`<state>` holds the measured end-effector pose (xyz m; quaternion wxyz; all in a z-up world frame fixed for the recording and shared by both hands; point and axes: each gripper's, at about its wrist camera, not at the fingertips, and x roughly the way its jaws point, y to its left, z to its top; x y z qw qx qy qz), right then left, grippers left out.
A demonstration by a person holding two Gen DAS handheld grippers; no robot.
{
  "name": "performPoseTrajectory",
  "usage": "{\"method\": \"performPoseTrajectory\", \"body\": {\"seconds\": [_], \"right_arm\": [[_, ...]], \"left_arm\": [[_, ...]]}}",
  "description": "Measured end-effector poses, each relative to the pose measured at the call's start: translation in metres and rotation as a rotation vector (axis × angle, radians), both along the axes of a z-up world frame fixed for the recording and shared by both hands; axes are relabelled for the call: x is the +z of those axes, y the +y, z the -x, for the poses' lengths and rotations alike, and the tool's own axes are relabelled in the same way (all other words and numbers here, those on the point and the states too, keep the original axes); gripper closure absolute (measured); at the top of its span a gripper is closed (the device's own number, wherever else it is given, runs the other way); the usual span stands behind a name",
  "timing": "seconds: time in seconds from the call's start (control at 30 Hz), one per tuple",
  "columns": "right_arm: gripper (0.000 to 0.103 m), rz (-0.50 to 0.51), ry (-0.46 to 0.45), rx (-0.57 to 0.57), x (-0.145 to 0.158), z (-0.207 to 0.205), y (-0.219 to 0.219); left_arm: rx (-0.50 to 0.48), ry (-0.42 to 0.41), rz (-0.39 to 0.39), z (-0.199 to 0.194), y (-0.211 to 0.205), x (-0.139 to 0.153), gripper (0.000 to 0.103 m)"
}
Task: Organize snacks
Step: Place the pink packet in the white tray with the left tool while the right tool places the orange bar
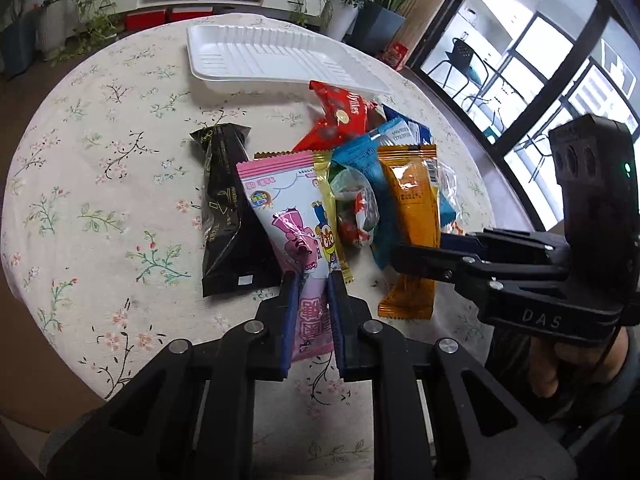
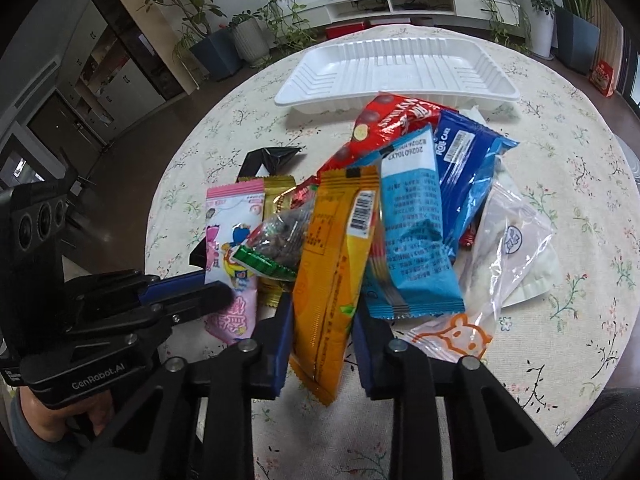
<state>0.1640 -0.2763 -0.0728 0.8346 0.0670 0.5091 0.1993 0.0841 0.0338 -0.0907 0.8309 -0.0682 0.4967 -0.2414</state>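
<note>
Beyond both claws, at the far side of the round table [image 1: 80, 184], the white tray [image 1: 256, 54] is lying flat, well apart from either set of fingers. Between tray and claws the snack pile is spreading across the flowered cloth.

Ahead of the right claw [image 2: 322, 320], the clear bag [image 2: 516, 240] is sprawling to its right, with the light blue packet [image 2: 416, 236] and the dark blue packet [image 2: 468, 168] just beyond it and the red packet [image 2: 384, 120] farther out, its far end touching the tray's near rim. The right claw is reaching in low from the near edge, fingers pointing toward the tray, and is straddling the near end of the orange packet [image 2: 332, 260]; its pads are standing apart on either side of the packet, and whether they are pressing it I cannot tell.

To its left, the left claw [image 1: 312, 320] is coming in low from the near edge too, level with its partner. Its pads are sitting close against the sides of the pink packet [image 1: 292, 224], though a firm clamp cannot be confirmed. Left of that claw's fingers the black packet [image 1: 228, 208] is lying flat, beside the pink one. Just right of the pink one, a gold-edged candy bag [image 1: 352, 208] is resting between it and the orange packet.
</note>
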Motion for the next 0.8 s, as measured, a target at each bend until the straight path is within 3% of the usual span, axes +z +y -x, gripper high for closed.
{"method": "performPoseTrajectory", "body": {"seconds": [0.13, 0.37, 0.53, 0.6, 0.8], "right_arm": [[0.079, -0.013, -0.018, 0.007, 0.003, 0.004, -0.002], [0.080, -0.048, -0.009, 0.019, 0.001, 0.006, -0.008], [0.080, -0.068, -0.014, 0.019, 0.000, 0.007, -0.012], [0.080, -0.076, -0.017, 0.018, -0.001, 0.007, -0.013], [0.080, -0.087, -0.032, 0.030, 0.001, 0.011, -0.014]], "left_arm": [[0.045, 0.047, 0.023, -0.007, 0.003, -0.003, 0.085], [0.029, 0.117, -0.043, -0.013, -0.015, -0.012, 0.075], [0.070, 0.066, -0.030, -0.012, -0.016, -0.004, 0.076], [0.061, 0.037, -0.054, -0.010, -0.018, -0.002, 0.083], [0.062, 0.007, -0.042, -0.003, -0.017, -0.001, 0.085]]}}
